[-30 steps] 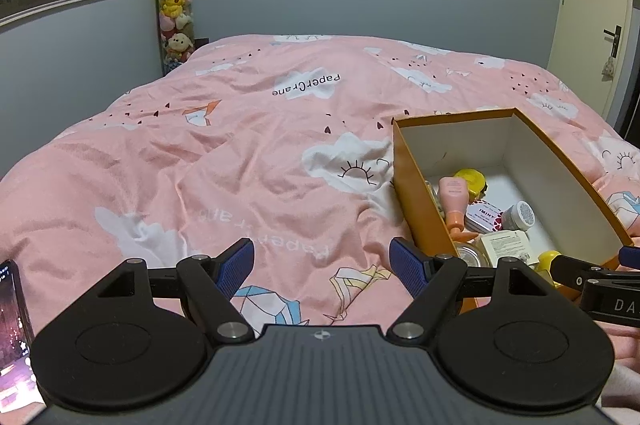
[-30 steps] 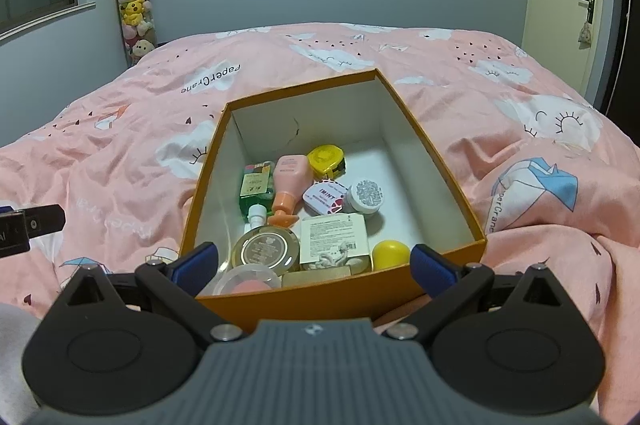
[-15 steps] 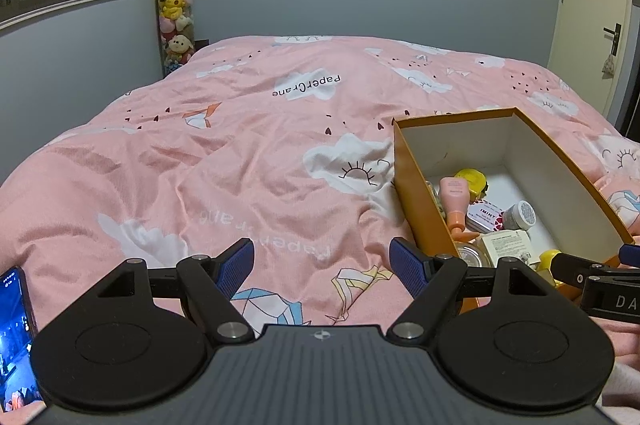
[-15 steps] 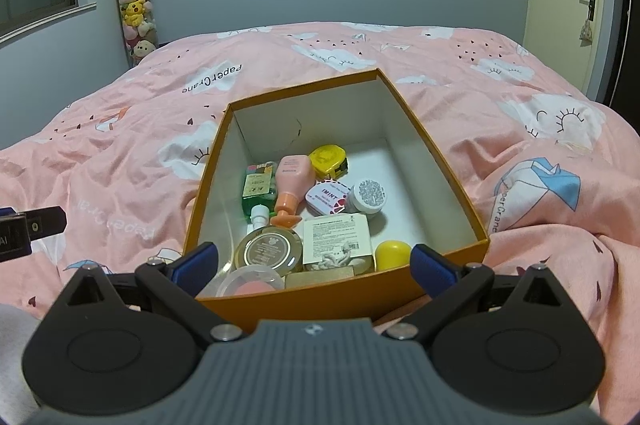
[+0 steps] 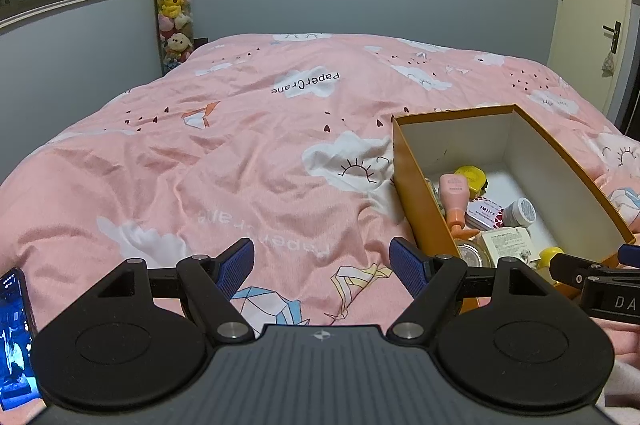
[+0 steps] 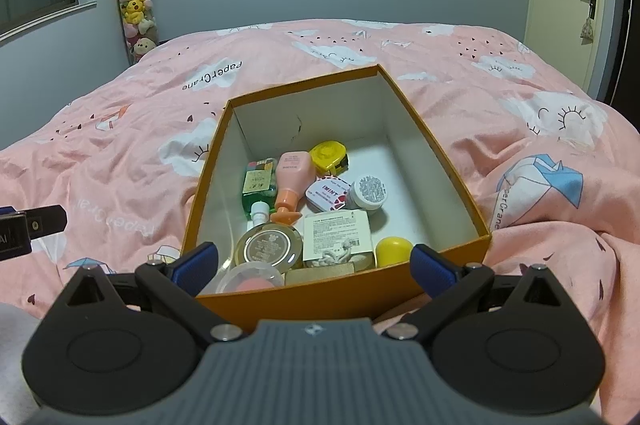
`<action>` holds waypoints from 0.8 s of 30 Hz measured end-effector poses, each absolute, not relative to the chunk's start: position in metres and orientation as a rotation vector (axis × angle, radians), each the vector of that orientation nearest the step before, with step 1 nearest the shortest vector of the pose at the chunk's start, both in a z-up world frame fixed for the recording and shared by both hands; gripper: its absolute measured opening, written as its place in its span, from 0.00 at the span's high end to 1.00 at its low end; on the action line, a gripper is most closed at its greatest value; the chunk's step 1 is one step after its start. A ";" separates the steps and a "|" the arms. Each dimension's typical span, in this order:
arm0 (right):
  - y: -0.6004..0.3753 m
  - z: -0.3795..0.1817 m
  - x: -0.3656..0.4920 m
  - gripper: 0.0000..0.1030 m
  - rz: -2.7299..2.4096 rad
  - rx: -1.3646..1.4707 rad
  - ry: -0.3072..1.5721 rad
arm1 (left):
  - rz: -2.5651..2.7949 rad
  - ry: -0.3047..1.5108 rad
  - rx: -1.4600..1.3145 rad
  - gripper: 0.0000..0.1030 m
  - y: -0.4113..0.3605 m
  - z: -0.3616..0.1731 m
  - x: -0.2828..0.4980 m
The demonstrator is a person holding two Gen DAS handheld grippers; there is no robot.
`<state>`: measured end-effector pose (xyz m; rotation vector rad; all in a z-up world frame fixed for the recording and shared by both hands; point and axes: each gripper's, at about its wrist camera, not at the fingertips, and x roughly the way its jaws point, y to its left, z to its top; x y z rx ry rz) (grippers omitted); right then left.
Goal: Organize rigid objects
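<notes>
Both grippers empty, jaws spread wide. My right gripper [image 6: 314, 261] hangs over the near wall of the orange box [image 6: 340, 299]; my left gripper [image 5: 322, 261] hovers over bare pink duvet [image 5: 224, 161], the box off to its right.

All the rigid items I can see lie inside the box, crowded at the near end – the far end shows bare white floor. Contents: green bottle [image 6: 258, 185] and pink tube [image 6: 294, 177] lying flat side by side, yellow tape measure [image 6: 329, 155], mint tin [image 6: 328, 193], small white jar [image 6: 369, 191], round gold compact [image 6: 267, 245], flat white carton [image 6: 335, 236], yellow capsule [image 6: 394, 251].

Handling, my judgement: all small, light, stiff. The capsule and compact look smooth and rounded – likely to squirt out of the pads; I would pinch across the widest part. The tube I would take across its flat body, the jar across its lid. The box is thin card on soft bedding, so it may shift if nudged
</notes>
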<state>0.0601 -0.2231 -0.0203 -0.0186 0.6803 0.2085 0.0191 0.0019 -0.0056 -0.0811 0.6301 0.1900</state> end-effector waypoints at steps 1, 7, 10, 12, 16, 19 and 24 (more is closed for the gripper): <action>-0.223 -0.020 0.060 0.03 0.209 -0.018 0.680 | 0.189 0.631 -0.078 0.12 0.002 -0.006 0.019; -0.224 -0.021 0.060 0.03 0.212 -0.022 0.685 | 0.176 0.649 -0.062 0.12 -0.003 -0.009 0.023; -0.225 -0.023 0.060 0.03 0.212 -0.018 0.688 | 0.165 0.659 -0.041 0.12 -0.008 -0.011 0.025; -0.225 -0.023 0.060 0.03 0.213 -0.018 0.690 | 0.159 0.663 -0.031 0.12 -0.010 -0.012 0.025; -0.226 -0.025 0.060 0.03 0.213 -0.019 0.695 | 0.151 0.673 -0.024 0.12 -0.012 -0.014 0.027; -0.227 -0.025 0.060 0.03 0.211 -0.016 0.699 | 0.148 0.679 -0.020 0.12 -0.014 -0.014 0.027; -0.226 -0.026 0.060 0.03 0.212 -0.017 0.702 | 0.145 0.685 -0.017 0.12 -0.013 -0.014 0.028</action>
